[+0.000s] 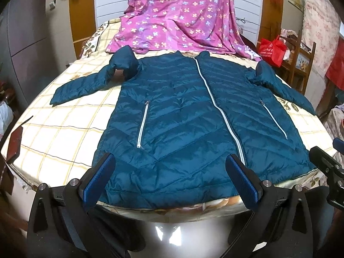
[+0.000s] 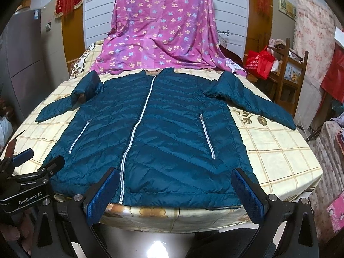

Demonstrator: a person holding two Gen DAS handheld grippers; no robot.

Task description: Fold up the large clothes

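A teal quilted puffer jacket (image 1: 178, 111) lies flat, front up and zipped, on the checked bed cover (image 1: 60, 133); it also shows in the right wrist view (image 2: 163, 133). Both sleeves spread sideways, bent at the shoulders. My left gripper (image 1: 169, 167) is open and empty, hovering over the left half of the hem at the bed's near edge. My right gripper (image 2: 175, 182) is open and empty over the right half of the hem. Each gripper shows at the edge of the other's view.
A pink flowered sheet (image 1: 180, 15) is draped at the head of the bed. A red bag (image 1: 272, 50) sits on a wooden chair at the right. A dark flat object (image 1: 14, 144) lies at the bed's left edge. A grey cabinet stands left.
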